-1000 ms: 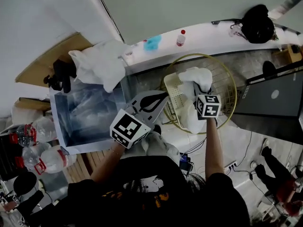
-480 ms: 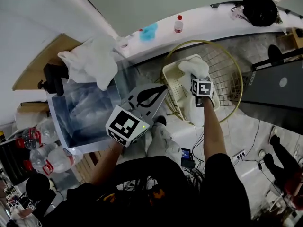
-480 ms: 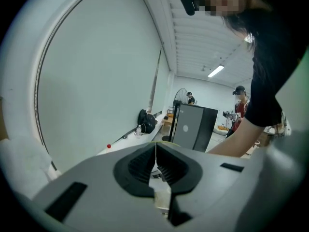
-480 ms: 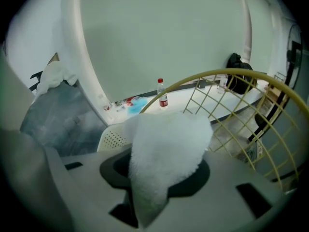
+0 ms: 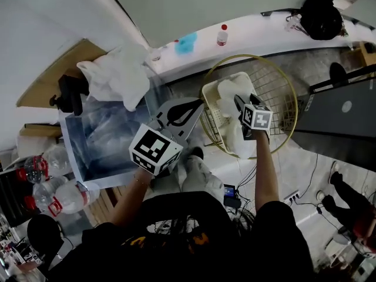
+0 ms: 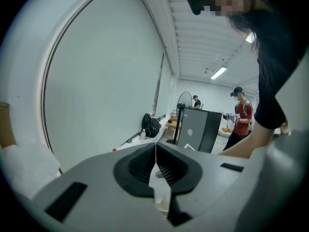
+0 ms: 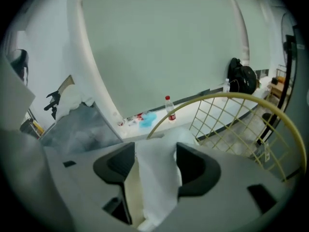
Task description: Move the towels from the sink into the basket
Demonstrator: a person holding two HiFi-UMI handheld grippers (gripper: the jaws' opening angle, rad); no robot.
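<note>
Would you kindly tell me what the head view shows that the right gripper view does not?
Only the head view: the person's right forearm and plastic bottles beside the sink. Only the right gripper view: the gap between the right hand-held gripper's jaws, which have just been opening, with white towel in it. Both: the sink, the wire basket, the red-capped bottle.

Bright, even light from ceiling strips point(image 6: 218, 73); fisheye edges bend and darken, and the left tool point(image 6: 155, 151) blurs close up.
</note>
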